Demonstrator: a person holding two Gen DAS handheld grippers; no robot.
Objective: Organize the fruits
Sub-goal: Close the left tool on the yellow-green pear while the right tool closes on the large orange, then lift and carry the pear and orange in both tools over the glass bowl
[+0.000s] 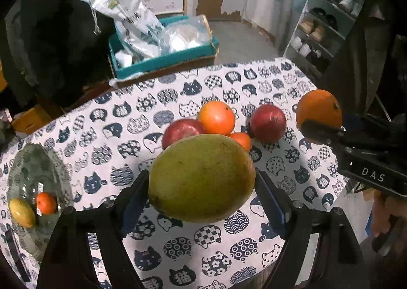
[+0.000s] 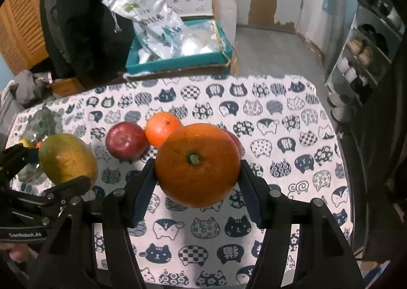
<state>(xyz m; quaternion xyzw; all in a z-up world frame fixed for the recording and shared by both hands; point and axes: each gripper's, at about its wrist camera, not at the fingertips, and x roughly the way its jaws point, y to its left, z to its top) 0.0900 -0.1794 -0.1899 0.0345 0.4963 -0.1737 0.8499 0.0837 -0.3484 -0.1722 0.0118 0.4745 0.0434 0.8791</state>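
Left gripper (image 1: pixel 202 182) clamped on a green-yellow mango (image 1: pixel 201 178), raised over the cat-print tablecloth (image 1: pixel 122 136). Right gripper (image 2: pixel 198 174) clamped on a glossy orange (image 2: pixel 198 165). Beyond, mid-table: 2 red apples (image 1: pixel 267 122), 2 tangerines (image 1: pixel 216 118). Far left: glass plate (image 1: pixel 33 162).

- Looks like somebody's home, lived-in room, not a lab.
- Table (image 2: pixel 292 121) has a cat-print cloth on it.
- Shoe rack (image 1: pixel 328 22) stuffed with shoes against the wall.
- Teal box (image 2: pixel 178 60) of plastic bags on the floor, plus peeling wall paint (image 2: pixel 267 6).
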